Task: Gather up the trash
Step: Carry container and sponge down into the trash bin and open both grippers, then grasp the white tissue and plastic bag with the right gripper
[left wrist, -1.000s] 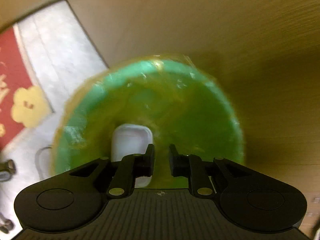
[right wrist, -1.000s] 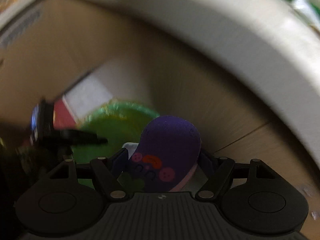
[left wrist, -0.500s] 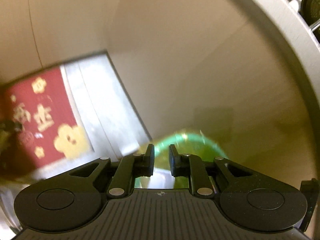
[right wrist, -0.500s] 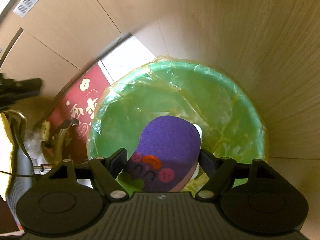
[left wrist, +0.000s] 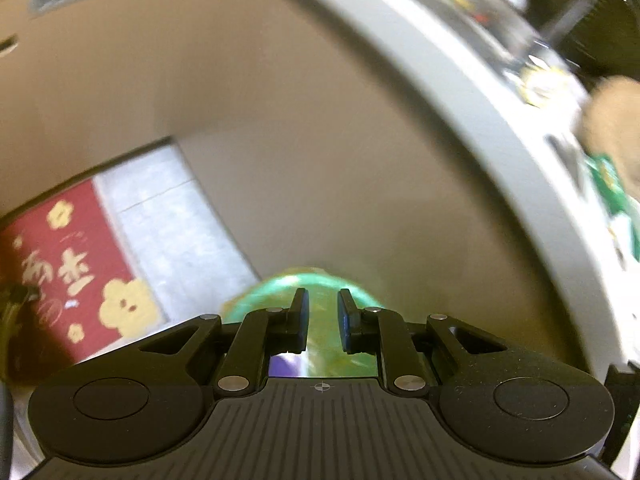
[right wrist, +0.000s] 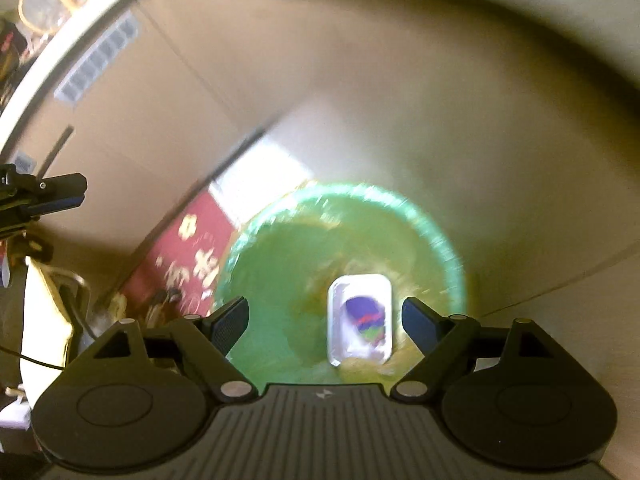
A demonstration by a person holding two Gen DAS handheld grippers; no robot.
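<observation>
A green bin lined with a clear bag [right wrist: 280, 280] stands on the floor beside a wooden cabinet. Inside it lies a white tray [right wrist: 340, 344] with the purple sponge [right wrist: 366, 318] on it. My right gripper [right wrist: 324, 320] is open and empty above the bin. My left gripper [left wrist: 322, 318] has its jaws nearly together with nothing between them, and is raised beside the counter edge; only the bin's far rim [left wrist: 308, 280] and a bit of purple show past its fingers.
A white counter edge [left wrist: 460, 92] curves overhead with cluttered items on it. A red mat with yellow flowers [left wrist: 60, 264] and a pale tiled floor strip [left wrist: 172, 216] lie left of the bin. A black tripod [right wrist: 36, 196] stands at the left.
My right gripper has opened and the purple sponge has dropped onto the white tray in the bin. My left gripper has lifted away from the bin toward the counter.
</observation>
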